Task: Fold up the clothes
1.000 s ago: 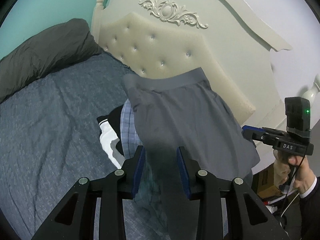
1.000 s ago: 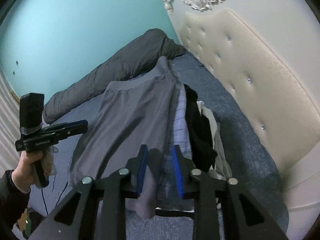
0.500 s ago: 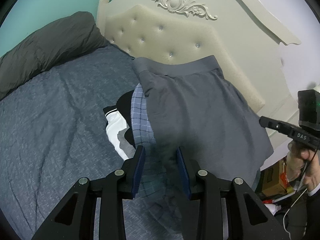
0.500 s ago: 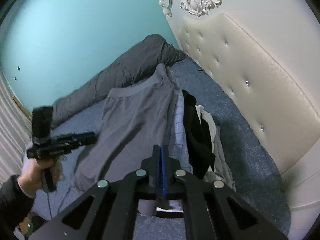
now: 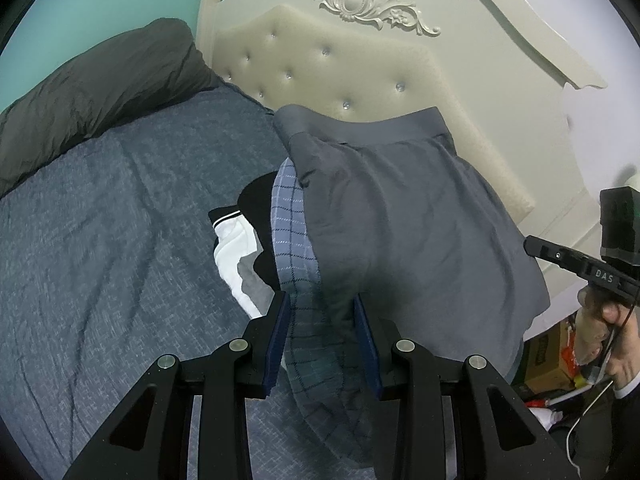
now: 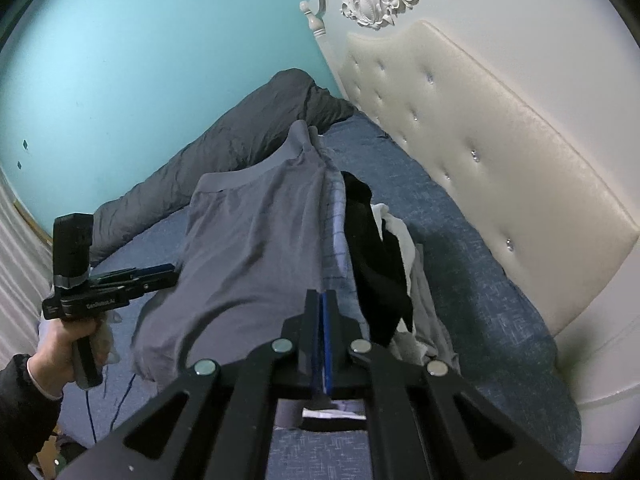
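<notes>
Grey shorts [image 5: 404,216] with an elastic waistband lie on top of a pile on the bed; they also show in the right wrist view [image 6: 248,248]. Under them are a blue checked garment [image 5: 292,236] and a black and white garment [image 5: 240,236]. My left gripper [image 5: 322,336] is open, its fingers either side of the near hem of the checked garment and the shorts. My right gripper [image 6: 322,320] is shut with its tips at the hem of the shorts; cloth between the pads is not visible. The right gripper also shows in the left view [image 5: 540,246].
The bed has a blue-grey cover [image 5: 100,248] and a dark duvet [image 5: 92,84] along the teal wall. A cream tufted headboard [image 6: 480,152] stands behind the pile. Boxes and clutter [image 5: 548,364] lie on the floor beside the bed.
My right gripper has closed from open to shut at the shorts' hem. My left gripper stayed open and shifted slightly over the pile.
</notes>
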### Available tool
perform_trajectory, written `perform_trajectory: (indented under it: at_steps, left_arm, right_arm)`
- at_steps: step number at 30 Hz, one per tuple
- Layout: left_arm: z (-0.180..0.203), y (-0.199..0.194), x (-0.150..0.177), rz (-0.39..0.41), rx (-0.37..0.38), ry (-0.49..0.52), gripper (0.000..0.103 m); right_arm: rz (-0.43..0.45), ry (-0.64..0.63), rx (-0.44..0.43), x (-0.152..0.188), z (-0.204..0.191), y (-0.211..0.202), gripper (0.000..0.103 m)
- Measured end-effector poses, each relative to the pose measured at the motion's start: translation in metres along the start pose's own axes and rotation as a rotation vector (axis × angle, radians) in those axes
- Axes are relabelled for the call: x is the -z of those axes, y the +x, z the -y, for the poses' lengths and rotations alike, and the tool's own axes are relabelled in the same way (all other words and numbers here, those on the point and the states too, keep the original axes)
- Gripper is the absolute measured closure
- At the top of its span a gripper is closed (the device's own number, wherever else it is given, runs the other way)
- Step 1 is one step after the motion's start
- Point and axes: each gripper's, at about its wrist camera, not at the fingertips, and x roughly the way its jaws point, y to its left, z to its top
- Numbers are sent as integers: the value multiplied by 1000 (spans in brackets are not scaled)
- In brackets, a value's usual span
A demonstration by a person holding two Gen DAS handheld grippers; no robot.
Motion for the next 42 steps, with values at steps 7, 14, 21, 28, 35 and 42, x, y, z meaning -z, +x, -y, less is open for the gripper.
perform_trajectory:
  at_steps: [7,14,21,28,35,42]
  left_arm:
    - [4,-13,2,27,4,9,67]
    - [13,-26,7,43,18,40,67]
    - [18,-17,19,13,13,48,67]
    - [15,-14,25,11,3,38,67]
    - [16,-20,26,30,1,27,67]
    - [14,-32,28,54,-1,19,67]
  right_arm:
    - [9,39,-31,11,-2,-10,93]
    - [13,40,-74,25,-3,-15,80]
    - [26,39,-69,35,-1,-18,102]
    - [42,63,-46,37,7,-26,102]
    - [17,81,-44,41,9,-20,102]
    - [85,90,-26,28,5,-36,100]
